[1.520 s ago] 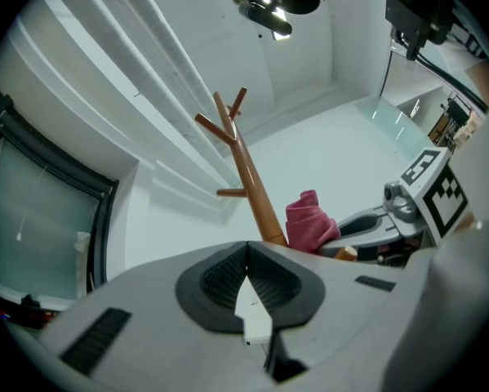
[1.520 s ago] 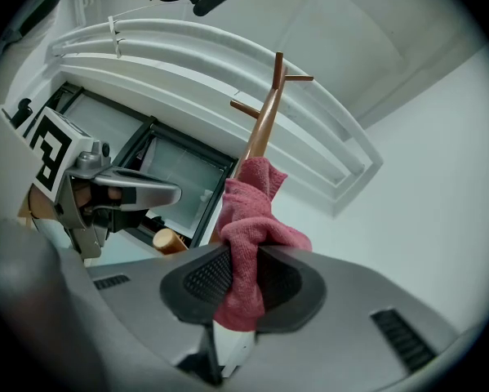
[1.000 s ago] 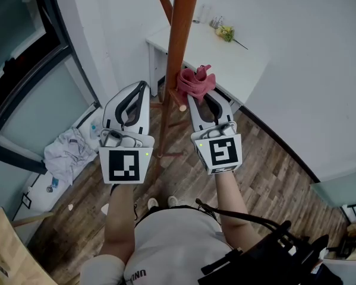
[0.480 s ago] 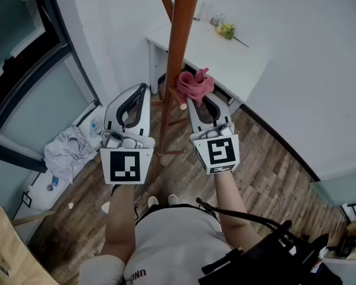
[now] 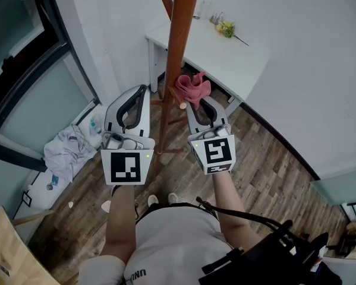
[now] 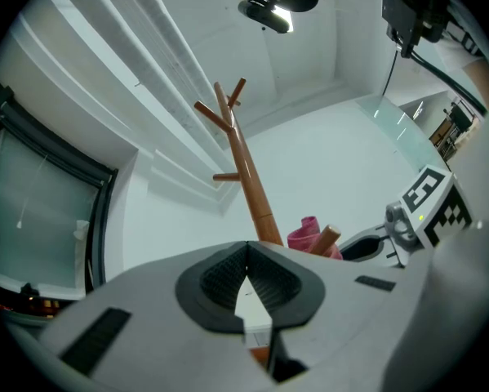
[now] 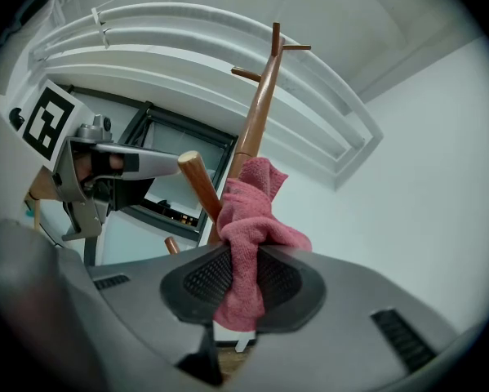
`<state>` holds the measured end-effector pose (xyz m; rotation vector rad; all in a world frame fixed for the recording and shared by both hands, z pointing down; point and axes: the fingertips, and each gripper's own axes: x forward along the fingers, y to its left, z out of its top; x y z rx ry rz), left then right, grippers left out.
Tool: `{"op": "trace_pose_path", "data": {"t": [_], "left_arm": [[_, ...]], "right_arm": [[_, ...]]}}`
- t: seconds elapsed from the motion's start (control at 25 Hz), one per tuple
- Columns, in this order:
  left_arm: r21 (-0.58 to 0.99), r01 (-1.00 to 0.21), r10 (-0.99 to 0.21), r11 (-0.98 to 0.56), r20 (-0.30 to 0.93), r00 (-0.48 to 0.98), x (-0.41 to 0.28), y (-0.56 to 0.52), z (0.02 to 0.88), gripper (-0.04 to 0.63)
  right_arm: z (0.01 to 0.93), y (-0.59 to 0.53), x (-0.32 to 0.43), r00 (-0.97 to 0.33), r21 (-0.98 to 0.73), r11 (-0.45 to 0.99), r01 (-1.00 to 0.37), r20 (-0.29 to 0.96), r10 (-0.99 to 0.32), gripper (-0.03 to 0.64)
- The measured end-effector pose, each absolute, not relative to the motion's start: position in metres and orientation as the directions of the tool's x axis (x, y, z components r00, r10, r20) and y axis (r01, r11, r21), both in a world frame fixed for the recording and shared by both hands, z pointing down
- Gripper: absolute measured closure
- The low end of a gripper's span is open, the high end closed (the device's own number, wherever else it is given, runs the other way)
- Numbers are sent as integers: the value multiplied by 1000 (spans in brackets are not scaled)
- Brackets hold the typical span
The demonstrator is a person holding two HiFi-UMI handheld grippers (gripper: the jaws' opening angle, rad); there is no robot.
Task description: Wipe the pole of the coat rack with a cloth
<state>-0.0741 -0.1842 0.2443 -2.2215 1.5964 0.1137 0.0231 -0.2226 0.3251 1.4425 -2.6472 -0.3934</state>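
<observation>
Right gripper view: my right tool (image 7: 236, 288) pinches the pink cloth (image 7: 248, 219), bunched against the pole (image 7: 256, 113) for wiping contact, while my left tool (image 6: 246, 272), pressed together and empty, hangs alongside.

Head view looks steeply down; both gripper views look up the pole (image 5: 176, 46).

**Cloth slides lower on the pole**

The right gripper (image 5: 197, 101) has come a little down the pole (image 5: 176, 46) and nearer to the person. Its marker cube (image 5: 213, 154) now sits lower and slightly more to the left in the head view. The pink cloth (image 5: 192, 88) went with it, and its bunch looks more pressed together against the pole's side.
</observation>
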Motion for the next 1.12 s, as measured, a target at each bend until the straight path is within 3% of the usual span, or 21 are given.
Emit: {"op": "trace_pose_path", "data": {"t": [1.12], "left_arm": [[-280, -918, -898, -280, -261, 354, -68, -182, 257, 581]], "right_arm": [[375, -221, 22, -549, 221, 552, -804, 81, -832, 538]]}}
